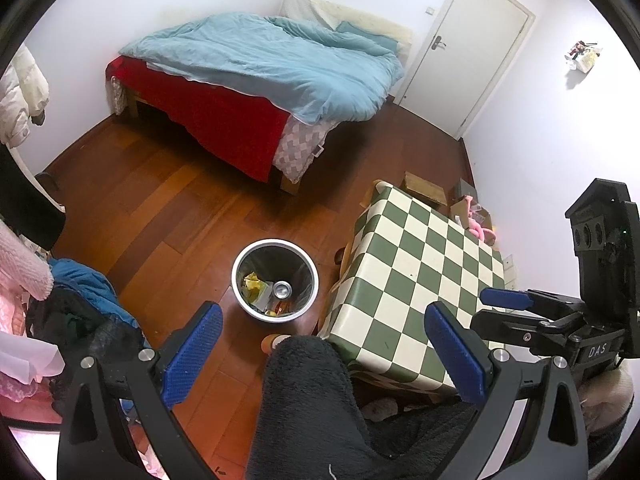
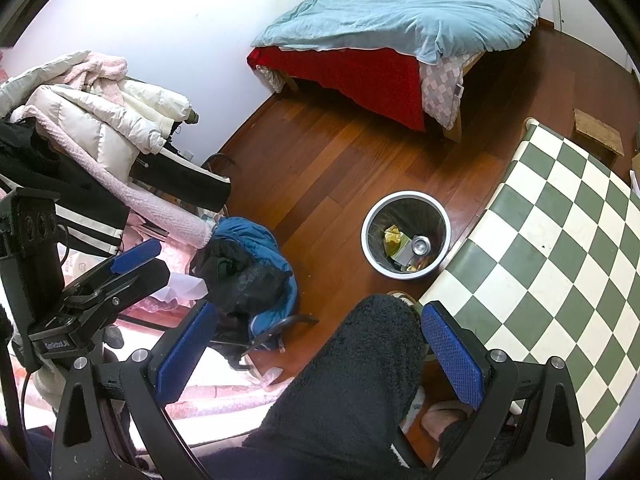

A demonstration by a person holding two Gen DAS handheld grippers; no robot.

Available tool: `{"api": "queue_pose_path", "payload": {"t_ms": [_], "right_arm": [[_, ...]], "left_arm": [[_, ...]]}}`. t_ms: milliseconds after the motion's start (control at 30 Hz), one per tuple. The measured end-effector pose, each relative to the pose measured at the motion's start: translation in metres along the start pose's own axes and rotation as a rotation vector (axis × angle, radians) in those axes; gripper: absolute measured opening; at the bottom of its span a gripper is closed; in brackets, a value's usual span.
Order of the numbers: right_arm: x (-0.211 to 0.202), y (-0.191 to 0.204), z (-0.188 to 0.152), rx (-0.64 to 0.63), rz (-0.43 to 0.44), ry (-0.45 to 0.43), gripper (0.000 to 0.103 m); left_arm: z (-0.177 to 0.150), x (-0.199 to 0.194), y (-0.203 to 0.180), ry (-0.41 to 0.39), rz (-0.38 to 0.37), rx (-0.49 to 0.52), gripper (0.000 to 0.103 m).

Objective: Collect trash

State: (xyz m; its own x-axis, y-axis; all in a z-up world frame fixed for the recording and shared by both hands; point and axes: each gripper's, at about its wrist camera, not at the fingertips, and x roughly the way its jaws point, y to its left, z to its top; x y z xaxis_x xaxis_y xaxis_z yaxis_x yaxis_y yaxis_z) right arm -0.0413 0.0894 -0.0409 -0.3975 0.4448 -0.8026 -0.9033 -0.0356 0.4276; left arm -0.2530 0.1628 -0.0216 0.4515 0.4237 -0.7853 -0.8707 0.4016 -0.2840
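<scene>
Facing door: left gripper view only.

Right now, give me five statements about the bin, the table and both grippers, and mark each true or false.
1. The trash bin stands on the wooden floor. True.
2. The bin is empty. False: it holds a can and wrappers.
3. The left gripper grips a bottle. False: it is open, holding nothing.
4. The right gripper is open. True.
5. The checkered table carries piled trash. False: no trash shows on it.
</scene>
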Motion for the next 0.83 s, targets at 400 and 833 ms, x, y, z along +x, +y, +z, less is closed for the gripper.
{"api": "queue_pose_path", "payload": {"t_ms": [400,833], "right_arm": [[0.0019,0.0017,0.001,0.0,-0.003,0.0,0.103],[0.0042,0.0031,0.0012,0.001,-0.003,0.002,0.103]], "left_arm": [[-0.0004,0.0003,0.0015,0.001,-0.001,0.001,0.103],[-0.0037,-0.0017,0.0033,-0.005,-0.002,-0.01,0.103]]}}
